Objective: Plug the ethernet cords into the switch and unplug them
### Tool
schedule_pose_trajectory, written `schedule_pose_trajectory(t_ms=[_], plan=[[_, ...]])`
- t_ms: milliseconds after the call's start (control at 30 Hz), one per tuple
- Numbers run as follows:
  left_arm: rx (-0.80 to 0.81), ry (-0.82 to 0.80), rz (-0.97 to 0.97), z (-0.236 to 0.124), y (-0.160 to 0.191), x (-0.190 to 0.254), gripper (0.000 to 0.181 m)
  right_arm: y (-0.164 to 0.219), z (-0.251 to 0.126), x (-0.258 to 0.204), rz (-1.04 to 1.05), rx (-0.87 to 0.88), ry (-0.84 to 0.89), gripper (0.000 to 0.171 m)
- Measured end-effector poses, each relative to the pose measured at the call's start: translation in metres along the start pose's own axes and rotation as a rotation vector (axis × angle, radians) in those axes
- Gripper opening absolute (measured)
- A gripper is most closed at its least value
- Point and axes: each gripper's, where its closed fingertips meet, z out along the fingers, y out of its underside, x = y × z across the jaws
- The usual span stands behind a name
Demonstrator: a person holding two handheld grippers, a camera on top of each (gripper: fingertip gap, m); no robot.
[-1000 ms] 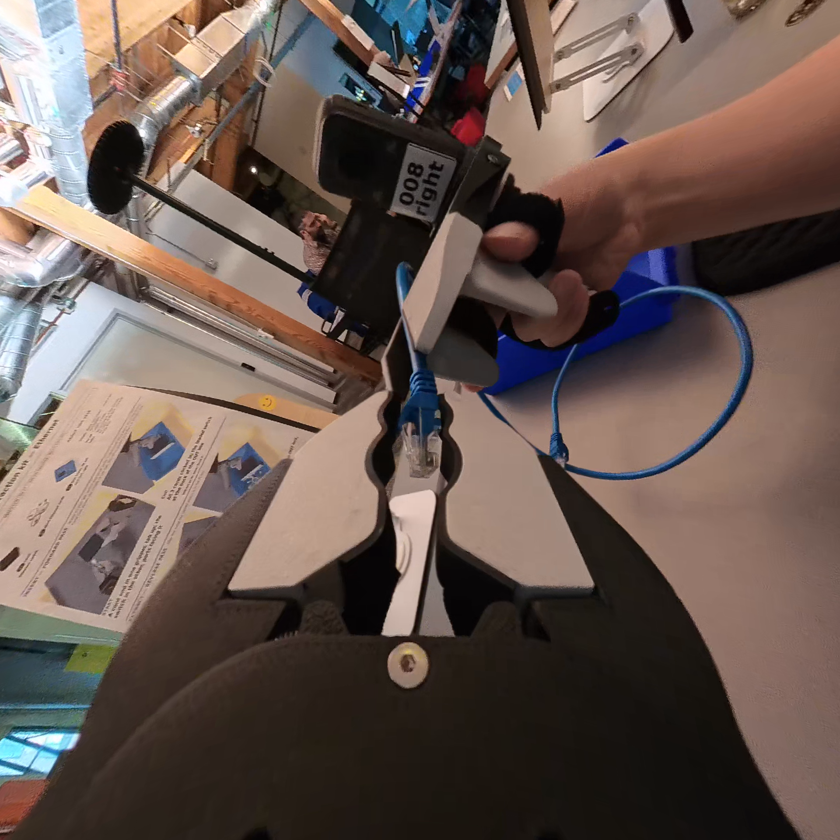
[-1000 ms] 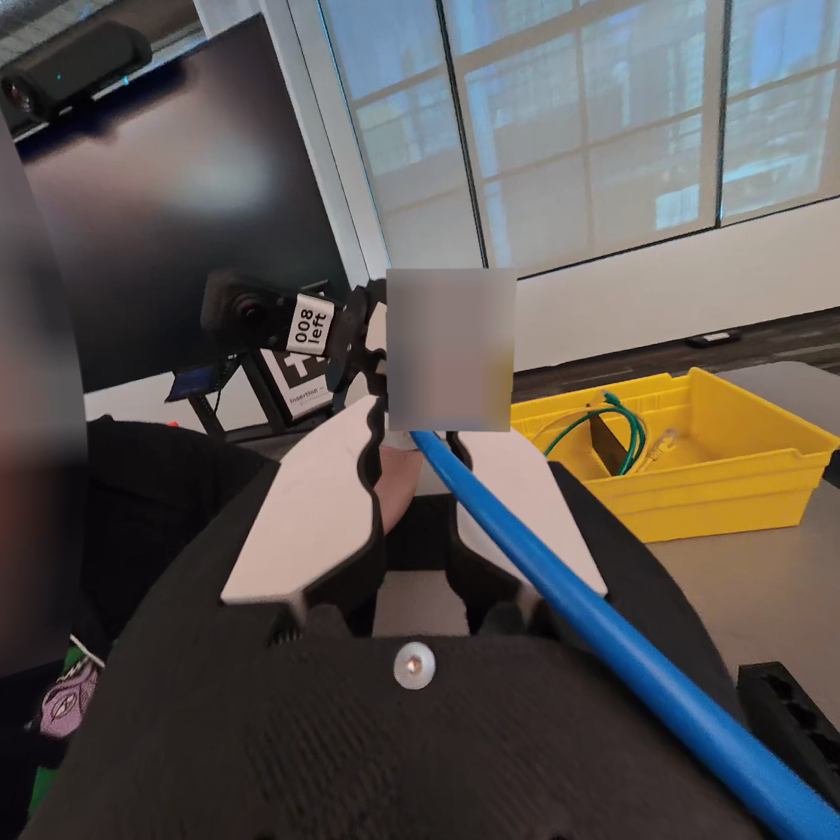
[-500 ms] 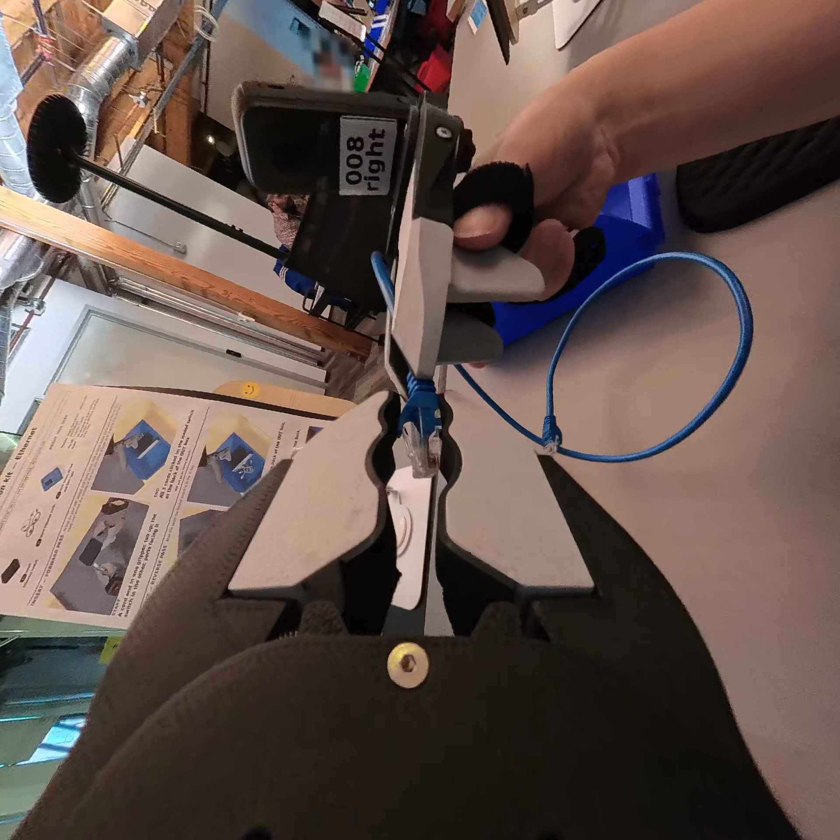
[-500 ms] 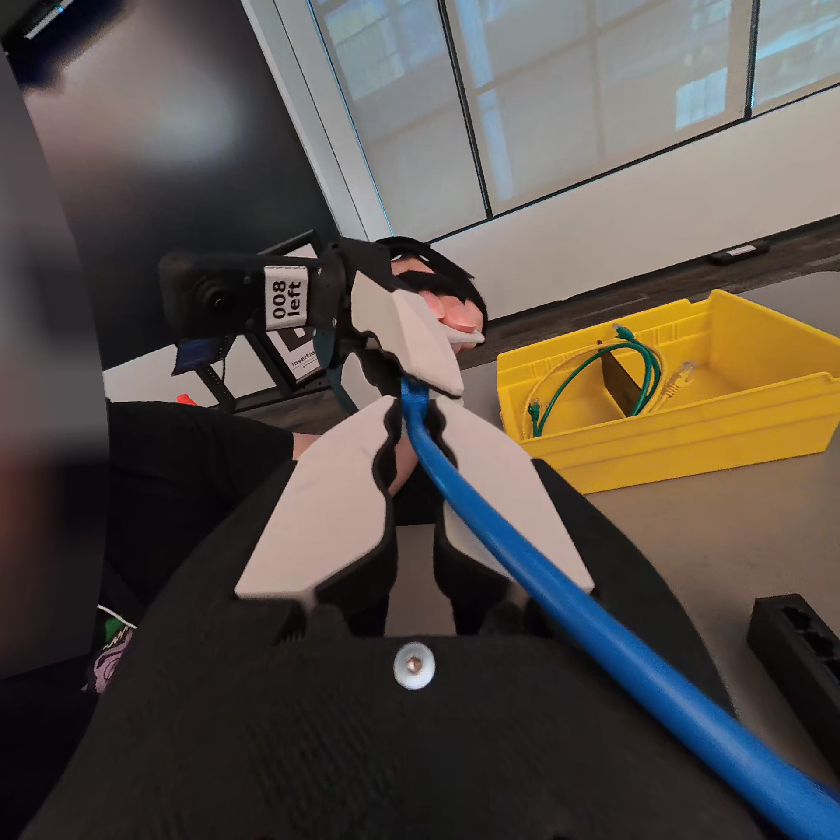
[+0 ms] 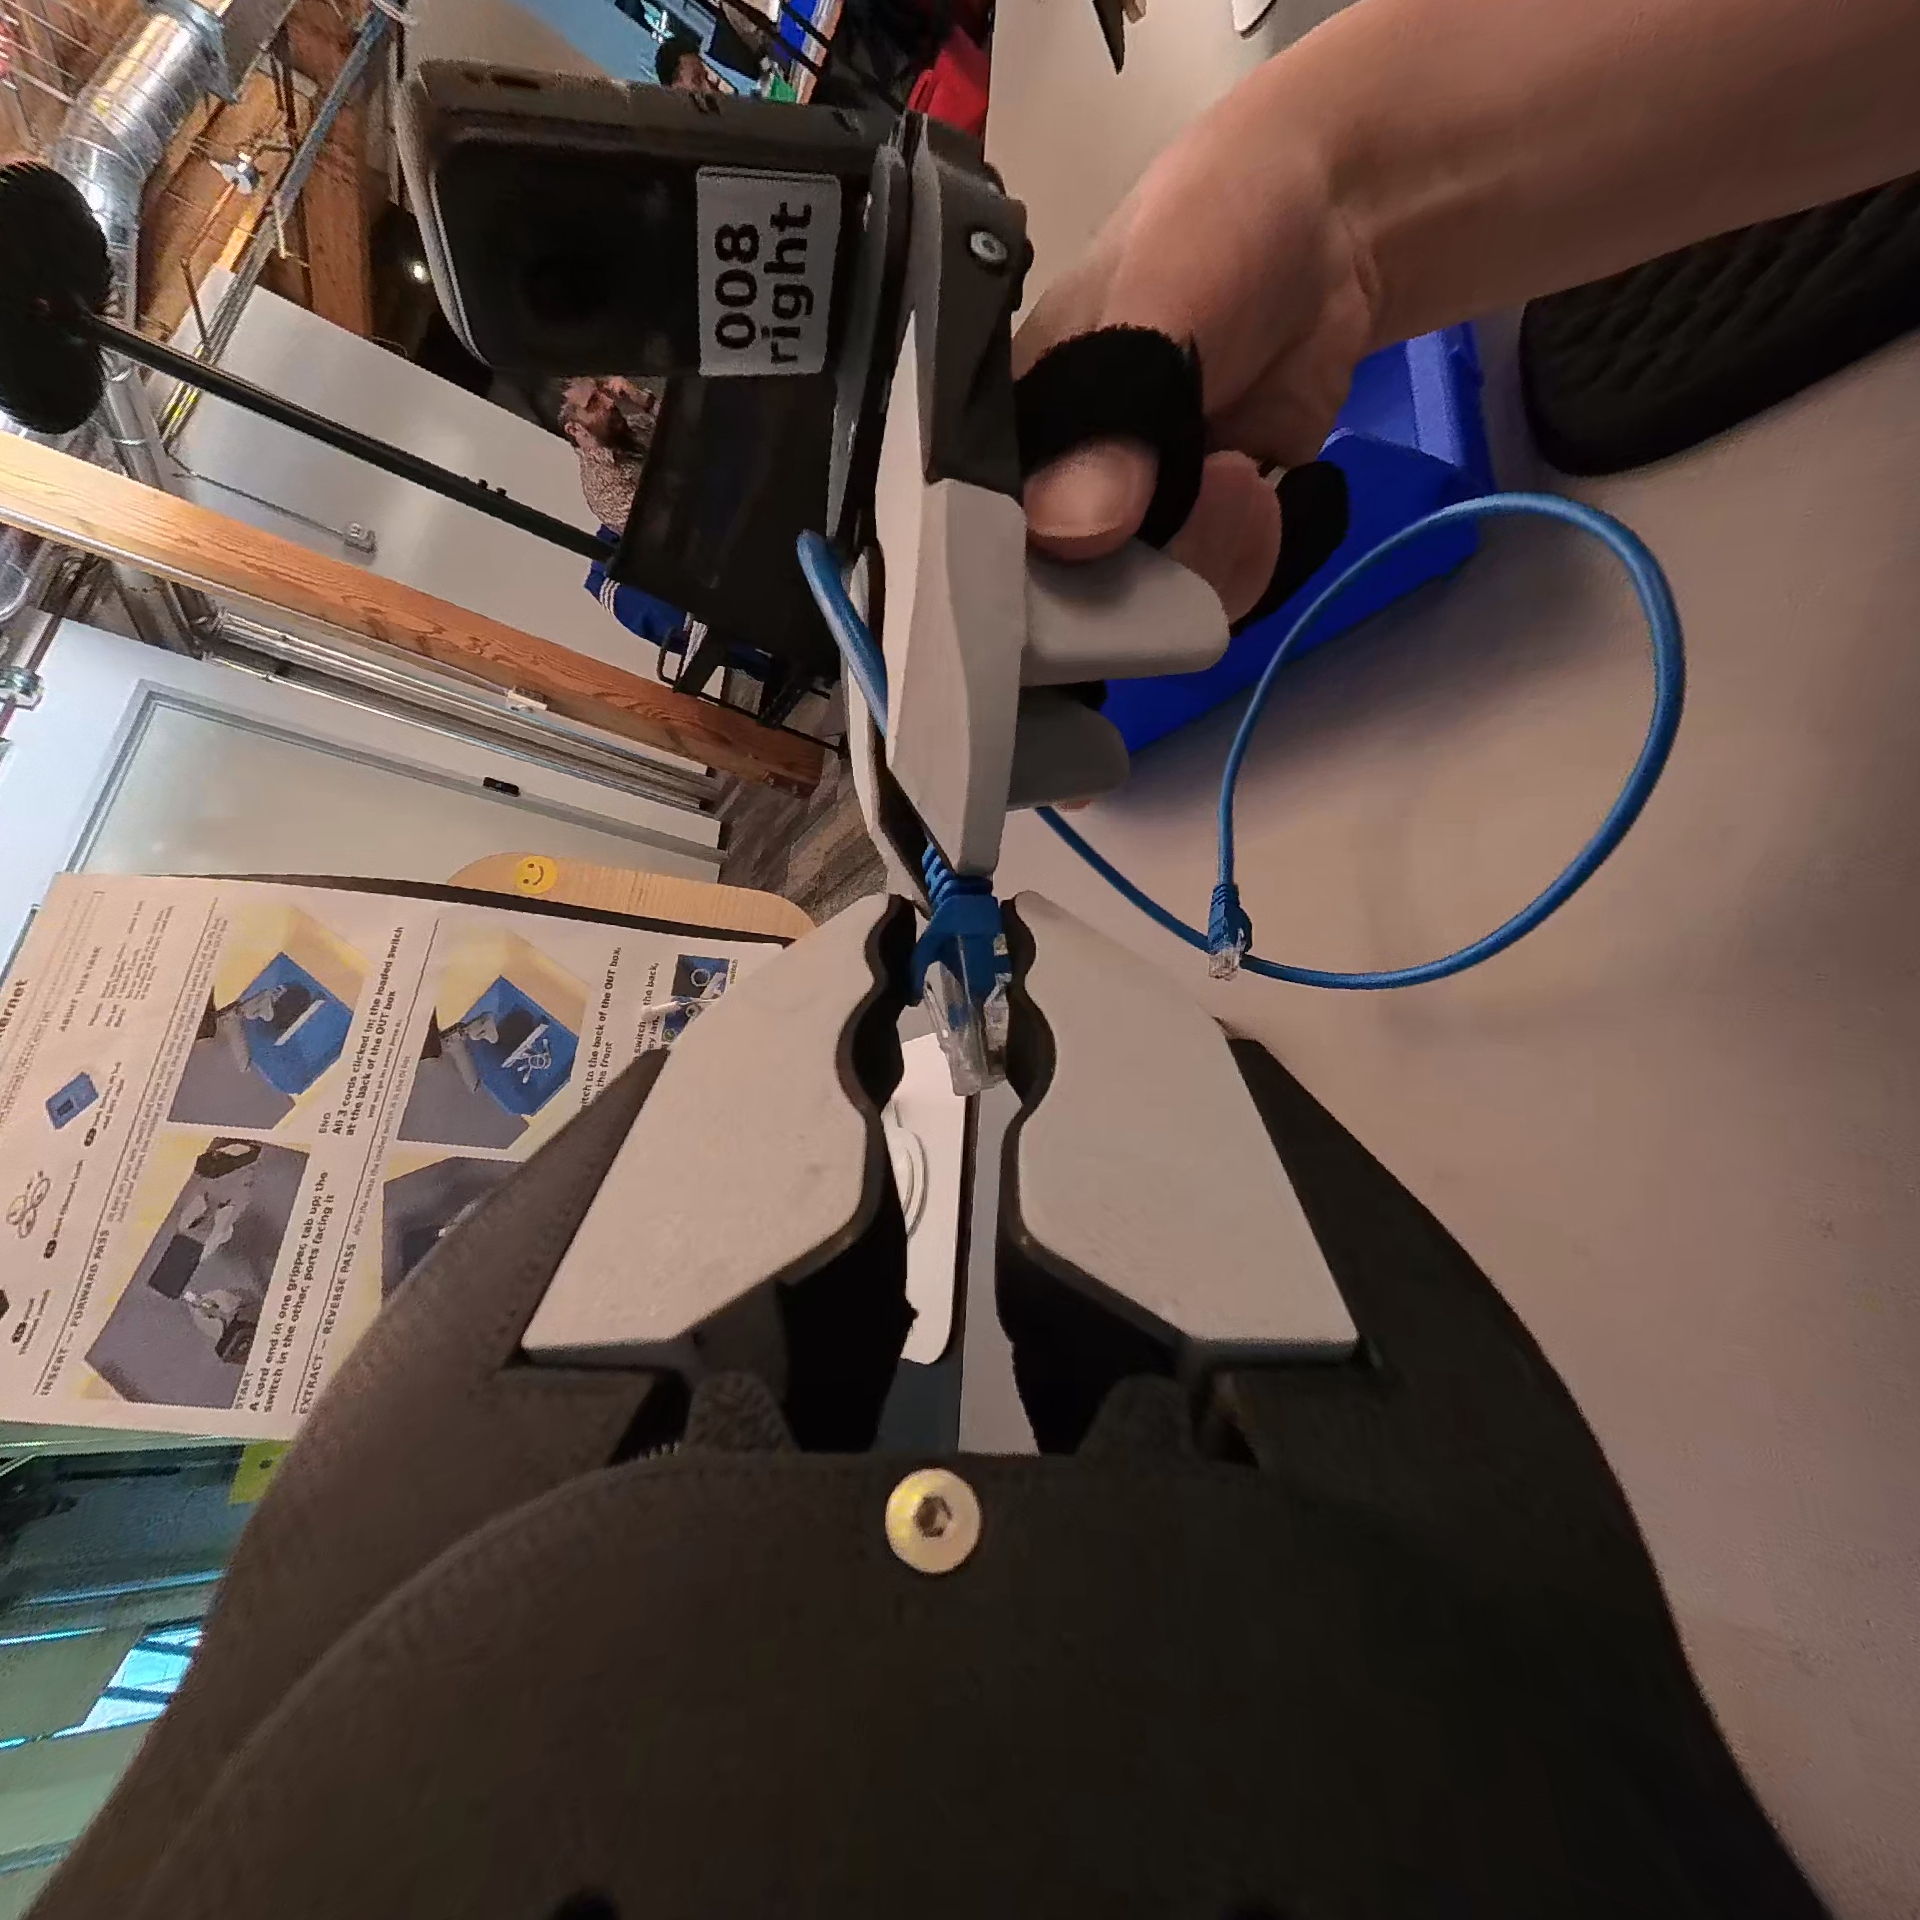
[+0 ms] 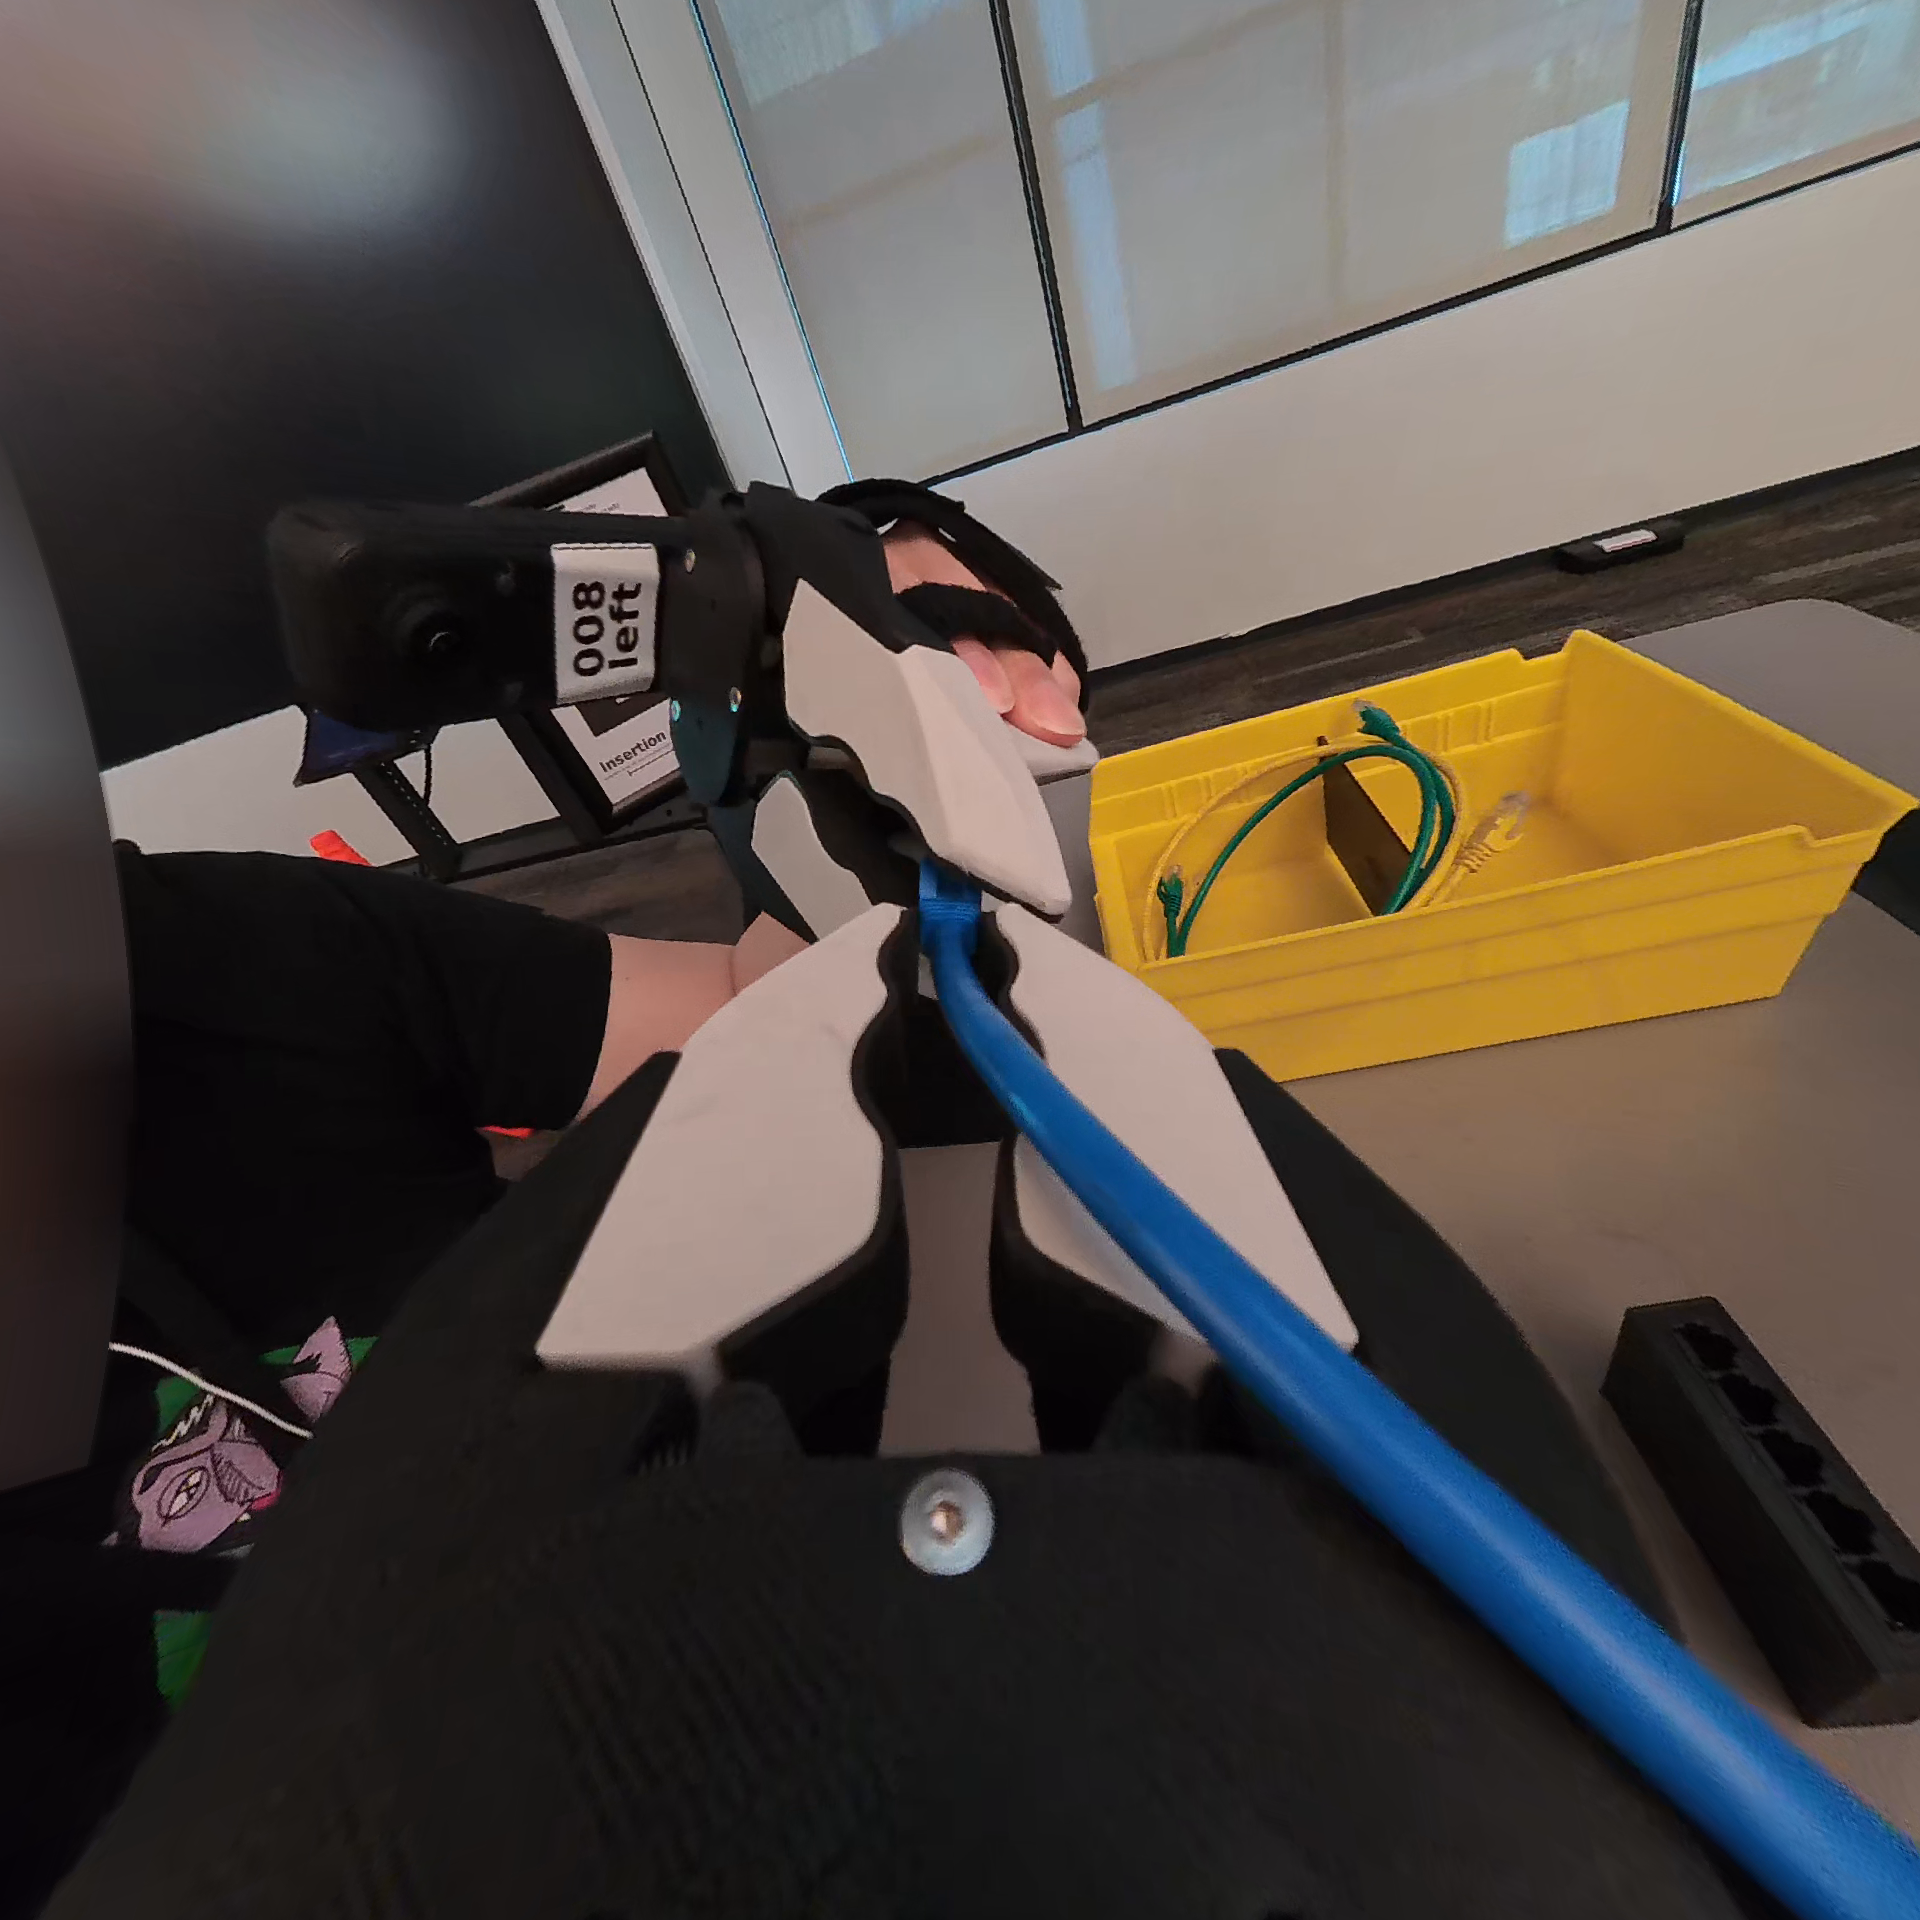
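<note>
Two grippers meet tip to tip over the grey table (image 5: 1558, 1247), both on the same blue ethernet cord (image 5: 1621, 665). Left gripper (image 5: 961, 997): fingers narrow, the cord's clear plug (image 5: 966, 1029) sits between the tips, boot end toward the other gripper; looks pinched, contact on both sides. Right gripper (image 6: 951, 935): fingers also narrow, closed on the blue boot (image 6: 943, 904) just behind the plug, cord running back over its right finger and out the lower right of the right wrist view. In the left wrist view the right gripper (image 5: 935, 831) is seen edge-on, held by a hand (image 5: 1226, 343) in black finger straps. The rest of the cord loops on the table, its free plug end (image 5: 1226, 935) lying flat, apart from both grippers. Black switch (image 6: 1787, 1507) lies on the table at the right edge of the right wrist view, ports up-facing, nothing plugged into the ports that show. Yellow bin (image 6: 1455, 987) beyond holds a green cord (image 6: 1423, 821) and a yellow cord (image 6: 1481, 836), draped over a dark divider. Blue box (image 5: 1382, 540) behind the right hand. Printed instruction sheet (image 5: 260, 1122) stands at left.
</note>
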Motion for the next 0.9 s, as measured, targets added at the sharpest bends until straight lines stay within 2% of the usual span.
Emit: schedule_pose_trajectory(t_ms=[167,267,400,467,567,633,767,833,900], plan=[[-0.008,-0.012,-0.011,0.002,0.001,-0.001,0.015,0.000,-0.002,0.003,-0.022,-0.004,0.020,0.012],[0.020,-0.031,-0.100,0.003,-0.002,-0.007,0.017,-0.007,-0.005,0.003,-0.060,0.034,0.037,0.011],[0.078,-0.085,-0.238,-0.009,-0.006,-0.028,0.046,-0.027,-0.021,0.012,-0.215,0.143,0.152,0.011],[0.116,-0.118,-0.310,-0.017,-0.006,-0.040,0.049,-0.042,-0.035,0.014,-0.340,0.228,0.246,0.012],[0.149,-0.164,-0.436,-0.019,-0.002,-0.056,0.042,-0.062,-0.052,0.001,-0.551,0.370,0.331,0.012],[0.240,-0.113,-0.577,-0.013,-0.010,-0.058,0.043,-0.067,-0.056,-0.009,-0.673,0.434,0.372,0.012],[0.484,0.147,-0.969,0.000,-0.032,-0.054,0.050,-0.069,-0.059,-0.017,-0.895,0.466,0.530,0.011],[0.564,0.248,-1.082,0.001,-0.037,-0.053,0.052,-0.070,-0.061,-0.017,-1.012,0.458,0.644,0.011],[0.589,0.242,-1.114,0.002,-0.035,-0.057,0.050,-0.070,-0.061,-0.017,-1.104,0.440,0.722,0.011]])
